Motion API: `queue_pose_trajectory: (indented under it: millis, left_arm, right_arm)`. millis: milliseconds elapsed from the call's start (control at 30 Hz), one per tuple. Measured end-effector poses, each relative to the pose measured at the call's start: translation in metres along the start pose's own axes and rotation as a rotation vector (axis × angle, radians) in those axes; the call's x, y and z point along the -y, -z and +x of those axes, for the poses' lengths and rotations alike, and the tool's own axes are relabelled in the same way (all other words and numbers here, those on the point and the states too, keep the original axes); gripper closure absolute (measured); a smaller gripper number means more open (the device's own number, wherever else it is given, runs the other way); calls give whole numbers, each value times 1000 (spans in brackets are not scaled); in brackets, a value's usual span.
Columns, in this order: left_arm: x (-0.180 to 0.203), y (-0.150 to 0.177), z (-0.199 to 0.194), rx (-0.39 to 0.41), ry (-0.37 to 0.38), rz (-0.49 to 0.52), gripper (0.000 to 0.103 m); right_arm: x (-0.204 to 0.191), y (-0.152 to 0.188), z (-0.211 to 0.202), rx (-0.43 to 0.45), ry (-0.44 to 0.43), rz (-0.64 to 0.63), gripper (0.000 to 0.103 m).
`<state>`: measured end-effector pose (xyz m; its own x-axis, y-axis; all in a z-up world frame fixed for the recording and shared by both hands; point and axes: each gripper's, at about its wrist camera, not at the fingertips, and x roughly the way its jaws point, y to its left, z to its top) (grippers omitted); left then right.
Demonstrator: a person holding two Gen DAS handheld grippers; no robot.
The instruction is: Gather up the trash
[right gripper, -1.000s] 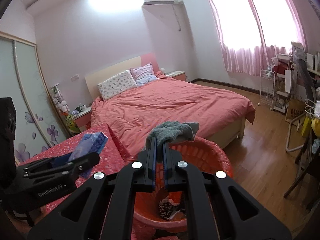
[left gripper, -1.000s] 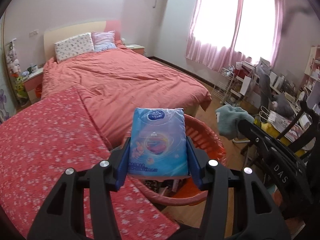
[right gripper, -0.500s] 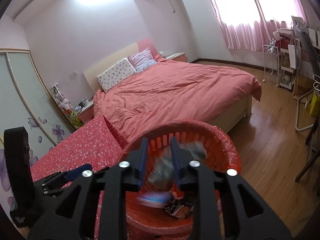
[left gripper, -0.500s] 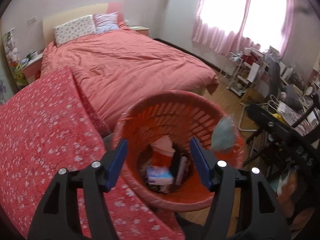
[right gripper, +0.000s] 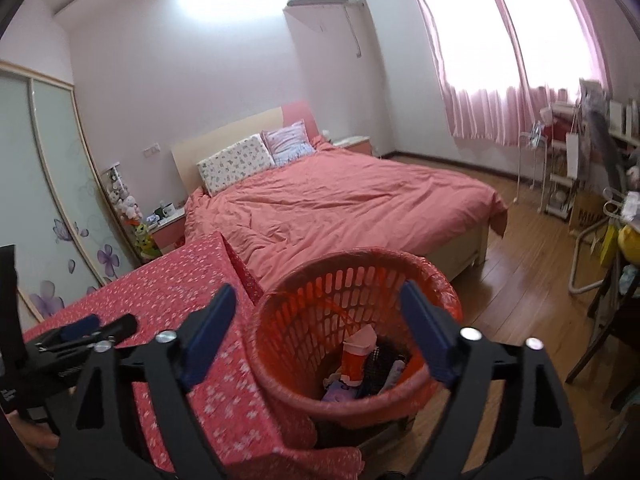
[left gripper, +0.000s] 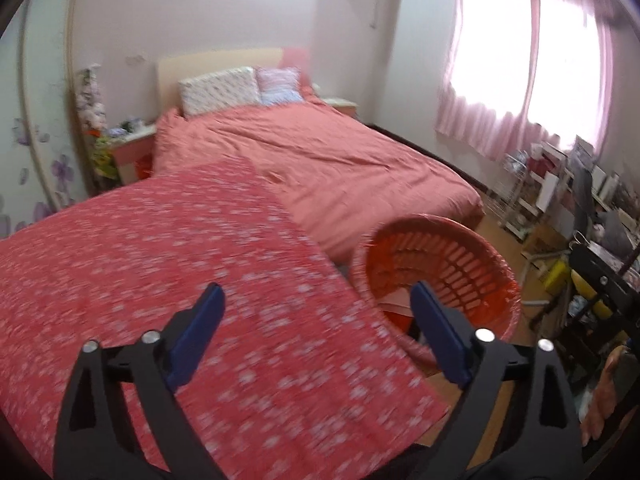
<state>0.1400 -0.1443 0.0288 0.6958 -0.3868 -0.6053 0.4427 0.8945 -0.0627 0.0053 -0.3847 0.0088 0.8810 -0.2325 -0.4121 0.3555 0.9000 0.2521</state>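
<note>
An orange slatted basket (right gripper: 320, 292) stands beside the red floral table (right gripper: 192, 304); it also shows in the left wrist view (left gripper: 460, 264). Trash (right gripper: 360, 364) lies at its bottom, including a red-and-white carton. My right gripper (right gripper: 316, 300) is open and empty, above the basket's near rim. My left gripper (left gripper: 316, 300) is open and empty, above the table's right edge, with the basket to its right. The left gripper also shows at the left of the right wrist view (right gripper: 84, 330).
A bed with a salmon cover (right gripper: 352, 204) lies behind the basket. A nightstand (right gripper: 168, 224) and wardrobe doors (right gripper: 44, 184) are at the left. Racks and cluttered shelves (right gripper: 568, 172) stand under the pink-curtained window. Wooden floor (right gripper: 532, 280) runs to the right.
Both grippers opened: the blue tissue pack and the grey cloth dropped into the basket. The left gripper then swung left over the table; the right opened wider.
</note>
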Motion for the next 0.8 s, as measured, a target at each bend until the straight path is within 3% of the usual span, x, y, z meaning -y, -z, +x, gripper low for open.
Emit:
queue_pose_trajectory:
  millis: [100, 300, 433, 800]
  left_arm:
    - [-17, 19, -31, 34, -57, -31, 4]
    - [-41, 55, -76, 75, -197, -78, 4]
    - [-51, 76, -99, 109, -278, -110, 4]
    - [-60, 116, -132, 138, -320, -159, 4]
  right_arm:
    - [-17, 10, -19, 30, 46, -50, 4]
    - [-51, 33, -49, 99, 193, -164, 2]
    - [-61, 43, -59, 105, 239, -195, 2]
    - [-74, 69, -70, 73, 256, -211, 2]
